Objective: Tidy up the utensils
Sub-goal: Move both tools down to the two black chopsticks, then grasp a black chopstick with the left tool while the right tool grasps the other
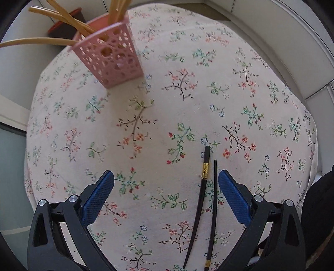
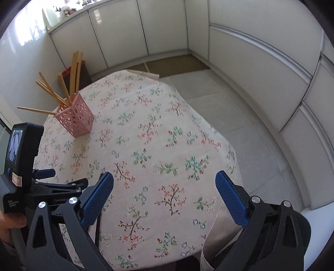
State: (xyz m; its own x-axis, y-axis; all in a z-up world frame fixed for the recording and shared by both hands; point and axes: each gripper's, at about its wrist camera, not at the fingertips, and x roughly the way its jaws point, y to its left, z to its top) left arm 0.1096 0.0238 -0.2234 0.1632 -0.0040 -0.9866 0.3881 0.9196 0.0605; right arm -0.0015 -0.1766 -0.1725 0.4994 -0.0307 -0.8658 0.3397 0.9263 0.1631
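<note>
1. Hovering over the floral tablecloth (image 1: 167, 100), the left gripper (image 1: 166, 196) is holding its blue pads (image 1: 98, 198) spread wide apart, gripping nothing
2. Two black chopsticks (image 1: 200, 193) are lying side by side on the cloth between the left fingers, much closer to the right-hand pad and not touching it; each is carrying a gold band, and the two are pointing opposite ways, one band sitting forward near the fingertips, the other back toward the bottom edge of the view
3. A pink perforated holder (image 1: 112, 62) is standing upright well ahead of the left fingers and off to their left, with tan wooden chopsticks (image 1: 60, 14) leaning out of its top in several directions
4. The right gripper (image 2: 165, 193) is likewise hanging with its fingers (image 2: 96, 200) spread and nothing between them but cloth (image 2: 146, 146)
5. Seen from the right wrist, the holder (image 2: 76, 121) is sitting far ahead and left of the fingers, and the left gripper's body (image 2: 23, 166) is showing just beside the left finger
</note>
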